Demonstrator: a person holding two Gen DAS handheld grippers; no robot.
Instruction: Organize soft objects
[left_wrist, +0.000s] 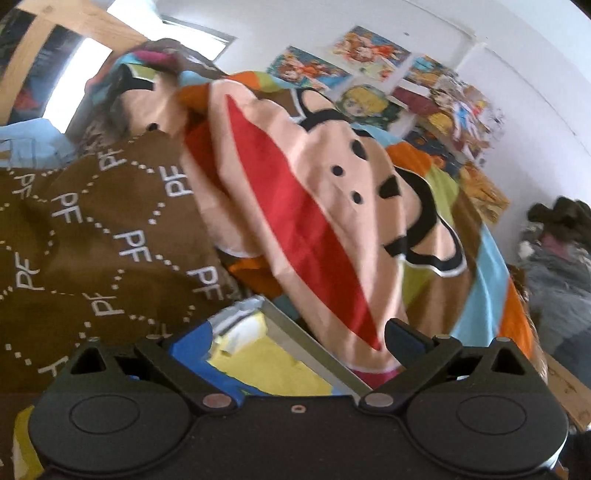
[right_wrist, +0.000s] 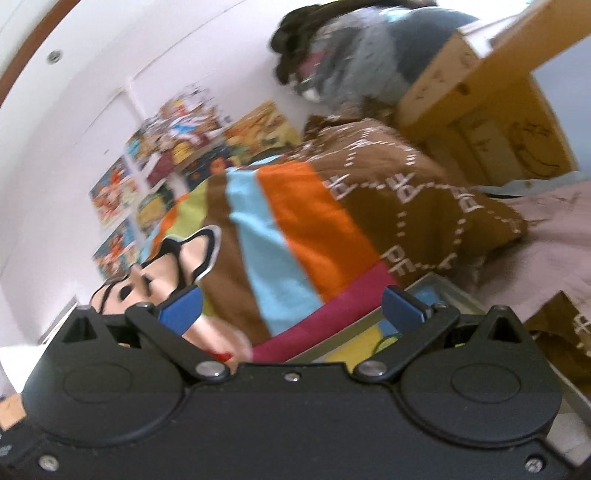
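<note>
From the left wrist, we see the left gripper (left_wrist: 291, 343) spread wide, grasping nothing, over a picture (left_wrist: 273, 365) beside the duvet (left_wrist: 314, 206) heaped on the bed. From the right wrist, the right gripper (right_wrist: 291, 306) also gapes empty, with the duvet (right_wrist: 295, 236) just ahead. We should pinch opposite edges, lift evenly, and keep clear of the picture (right_wrist: 369, 339).
</note>
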